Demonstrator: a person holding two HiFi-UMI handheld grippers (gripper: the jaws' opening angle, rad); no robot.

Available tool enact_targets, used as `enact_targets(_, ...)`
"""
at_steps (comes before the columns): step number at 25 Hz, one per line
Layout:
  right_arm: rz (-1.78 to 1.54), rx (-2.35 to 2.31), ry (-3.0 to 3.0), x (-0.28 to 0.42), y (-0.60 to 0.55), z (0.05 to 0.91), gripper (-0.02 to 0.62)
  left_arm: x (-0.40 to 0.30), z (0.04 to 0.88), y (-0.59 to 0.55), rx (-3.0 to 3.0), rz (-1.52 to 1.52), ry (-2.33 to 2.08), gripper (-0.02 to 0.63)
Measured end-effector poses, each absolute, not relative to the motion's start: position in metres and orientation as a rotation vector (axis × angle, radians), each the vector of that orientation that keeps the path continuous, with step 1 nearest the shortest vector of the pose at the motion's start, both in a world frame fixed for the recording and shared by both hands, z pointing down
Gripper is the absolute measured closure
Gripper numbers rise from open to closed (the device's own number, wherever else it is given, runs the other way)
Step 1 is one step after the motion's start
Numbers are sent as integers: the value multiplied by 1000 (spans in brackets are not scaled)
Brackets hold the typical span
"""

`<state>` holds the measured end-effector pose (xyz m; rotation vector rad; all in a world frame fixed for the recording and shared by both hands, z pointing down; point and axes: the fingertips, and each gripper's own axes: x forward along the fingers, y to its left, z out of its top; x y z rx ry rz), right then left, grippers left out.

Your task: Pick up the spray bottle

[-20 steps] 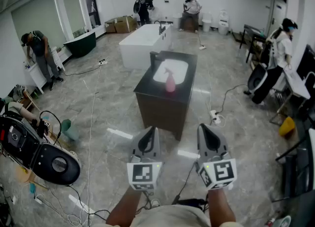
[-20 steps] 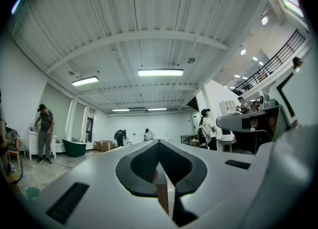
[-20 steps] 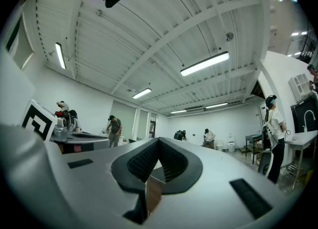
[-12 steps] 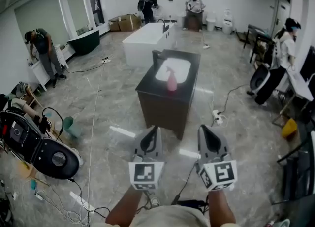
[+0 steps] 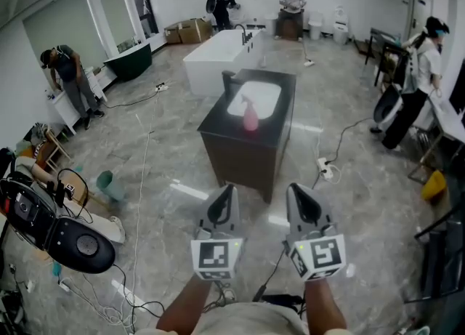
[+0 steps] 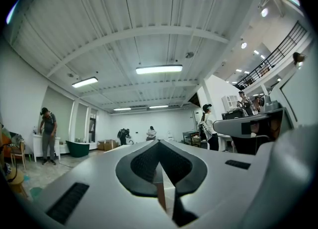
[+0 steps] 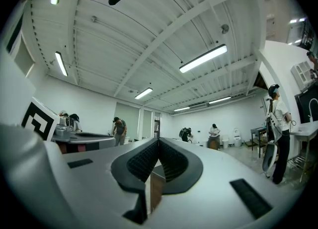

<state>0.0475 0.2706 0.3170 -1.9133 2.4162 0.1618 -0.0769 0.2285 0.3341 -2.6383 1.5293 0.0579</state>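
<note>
Both my left gripper point(image 5: 226, 194) and right gripper point(image 5: 296, 192) are closed tight and empty, held short of the dark vanity point(image 5: 243, 155). It looms slightly larger than a moment ago, so I'm closing in. The pink spray bottle point(image 5: 250, 117) stands on its top, beyond reach.

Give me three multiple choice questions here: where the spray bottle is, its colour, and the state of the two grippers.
1. Where is the spray bottle? A on a chair; B on the dark vanity; C in a bucket.
2. What colour is it? A pink; B green; C yellow.
3. How are the jaws of the left gripper and the right gripper? A together, empty; B wide apart; C closed on the bottle.
Answers: B, it stands on the vanity top. A, its body is pink. A, both gripper views show the jaws meeting with nothing between them.
</note>
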Motion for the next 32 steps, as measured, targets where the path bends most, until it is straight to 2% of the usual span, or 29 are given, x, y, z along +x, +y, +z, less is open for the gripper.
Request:
enact_targets(16, 112, -1844, 2441, 85, 257, 332, 591, -33, 342, 219, -2587, 50, 1593, 604)
enact_targets(32, 147, -1937, 2470, 39, 135, 329, 591, -68, 343, 93, -2669, 129, 1536, 604)
